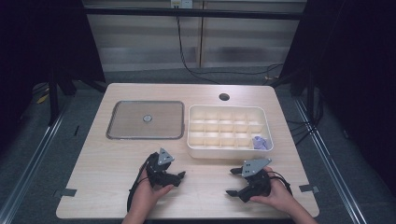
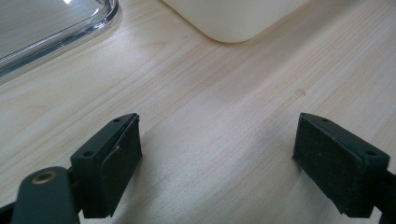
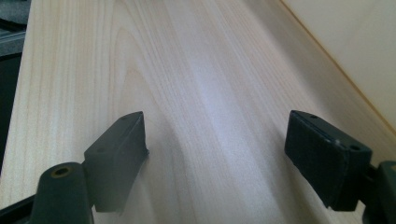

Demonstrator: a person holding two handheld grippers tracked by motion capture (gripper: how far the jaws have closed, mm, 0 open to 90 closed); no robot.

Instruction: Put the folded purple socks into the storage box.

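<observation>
A cream compartment box (image 1: 229,130) sits at the middle right of the wooden table (image 1: 112,163). A small purple item (image 1: 260,142) lies in its near right corner cell. My left gripper (image 1: 180,178) rests low over the table in front of the box, its jaws pointing right. In the left gripper view the left gripper (image 2: 219,121) is open over bare wood, with the box corner (image 2: 233,18) ahead. My right gripper (image 1: 230,182) points left, open. The right gripper view shows the right gripper (image 3: 215,116) with nothing between its jaws and the box wall (image 3: 355,46) at the right.
A clear flat lid (image 1: 144,120) with a small round knob lies left of the box; its rim (image 2: 56,28) appears in the left gripper view. A round hole (image 1: 224,97) is in the table's far side. Tape marks sit near both front corners.
</observation>
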